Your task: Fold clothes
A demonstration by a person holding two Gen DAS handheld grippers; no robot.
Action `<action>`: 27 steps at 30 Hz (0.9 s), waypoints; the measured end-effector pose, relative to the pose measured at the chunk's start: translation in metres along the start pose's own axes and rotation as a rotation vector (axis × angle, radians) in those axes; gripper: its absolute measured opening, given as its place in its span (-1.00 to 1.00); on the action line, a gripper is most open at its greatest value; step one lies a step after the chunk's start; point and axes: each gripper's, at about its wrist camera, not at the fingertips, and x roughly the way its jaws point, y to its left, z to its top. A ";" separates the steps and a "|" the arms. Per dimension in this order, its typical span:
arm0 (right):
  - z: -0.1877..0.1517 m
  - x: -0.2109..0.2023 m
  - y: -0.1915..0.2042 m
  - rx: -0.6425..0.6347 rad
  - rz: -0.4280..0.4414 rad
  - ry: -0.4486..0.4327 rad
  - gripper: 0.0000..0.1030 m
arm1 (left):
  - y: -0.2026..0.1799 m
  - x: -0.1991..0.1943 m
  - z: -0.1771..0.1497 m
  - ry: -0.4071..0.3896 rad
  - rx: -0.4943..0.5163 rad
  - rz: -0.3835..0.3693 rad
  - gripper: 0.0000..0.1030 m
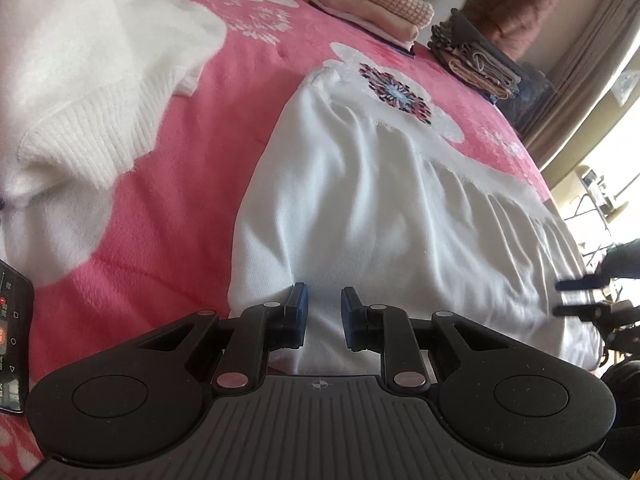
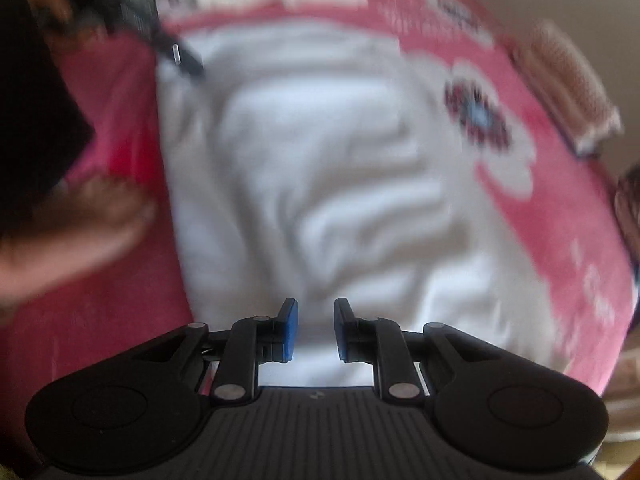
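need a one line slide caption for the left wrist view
Left gripper, jaws slightly apart, over the near edge of a white garment spread on a pink floral blanket, folded stacks behind.

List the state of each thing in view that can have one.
White garment: spread on the bed, wrinkled, not yet folded.
Sweater: crumpled, unfolded.
Pink stack: folded.
Grey stack: folded.
Phone: screen lit.
Left gripper: open, over the garment's near edge.
Right gripper: open, over the garment.

A white garment (image 1: 360, 208) lies spread and wrinkled on the pink bedspread (image 1: 200, 160), gathered along one edge.
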 end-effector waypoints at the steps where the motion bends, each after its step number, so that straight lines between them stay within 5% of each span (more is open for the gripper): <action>1: 0.013 0.001 0.005 0.001 0.021 -0.051 -0.61 | -0.001 0.000 0.000 0.000 0.002 0.002 -0.60; 5: 0.060 0.033 0.036 -0.072 0.045 -0.172 -0.61 | -0.003 -0.001 0.000 0.002 0.010 0.013 -0.60; 8: 0.075 0.065 0.044 -0.088 0.034 -0.178 -0.61 | 0.000 -0.002 0.000 0.001 0.008 0.004 -0.60; 17: 0.009 0.039 -0.008 0.120 0.007 0.025 -0.60 | 0.005 -0.002 0.001 -0.005 0.015 -0.026 -0.60; 24: 0.070 0.055 -0.014 0.166 0.006 -0.163 -0.60 | -0.028 -0.031 -0.006 -0.091 0.208 0.127 -0.38; 27: 0.084 0.077 -0.015 0.186 0.014 -0.182 -0.60 | -0.036 -0.033 -0.008 -0.121 0.243 0.138 -0.36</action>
